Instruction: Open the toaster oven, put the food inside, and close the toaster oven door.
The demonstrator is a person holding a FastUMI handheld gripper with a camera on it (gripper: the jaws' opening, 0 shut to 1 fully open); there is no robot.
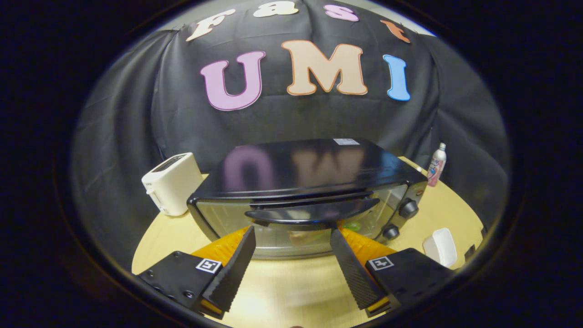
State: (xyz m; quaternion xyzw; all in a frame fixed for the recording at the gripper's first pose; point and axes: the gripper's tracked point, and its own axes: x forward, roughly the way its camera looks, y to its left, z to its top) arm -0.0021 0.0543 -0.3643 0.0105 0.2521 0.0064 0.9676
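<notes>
The toaster oven (309, 191) door is seen closed, with food dimly visible behind the glass, while the hand-held gripper (291, 248) is held open, empty, near the handle (312, 213).

The toaster oven (305, 171) has a glossy, mirror-like top and glass door; the table (291, 287) looks like smooth pale wood.
</notes>
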